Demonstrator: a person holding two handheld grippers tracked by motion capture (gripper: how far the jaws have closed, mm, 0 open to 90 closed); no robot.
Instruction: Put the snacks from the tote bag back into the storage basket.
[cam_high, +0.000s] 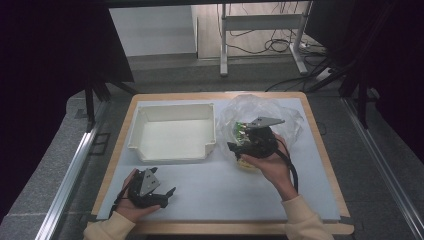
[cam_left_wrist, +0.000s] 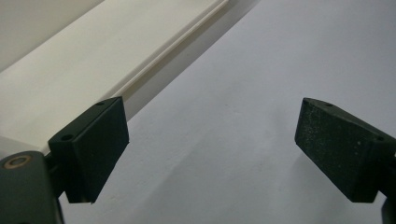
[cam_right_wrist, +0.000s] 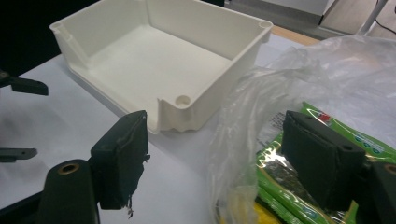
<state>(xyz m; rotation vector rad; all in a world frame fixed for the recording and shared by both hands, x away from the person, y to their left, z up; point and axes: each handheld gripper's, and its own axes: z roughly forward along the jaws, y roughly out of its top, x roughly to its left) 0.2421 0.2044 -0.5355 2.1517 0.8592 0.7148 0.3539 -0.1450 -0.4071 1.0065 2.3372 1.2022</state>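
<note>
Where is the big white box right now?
In the high view the white box sits left of centre on the table, just left of the clear plastic bag, beyond the left gripper.

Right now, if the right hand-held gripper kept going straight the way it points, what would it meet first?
Probably the clear plastic bag with green packets: the bag's edge hangs between the open jaws of the right hand-held gripper. The white bin lies beyond; depth is unclear.

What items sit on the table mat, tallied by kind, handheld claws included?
White open bin: 1
Clear plastic bag holding green packets: 1
Handheld claws: 2, left claw, right claw
Total: 4
</note>
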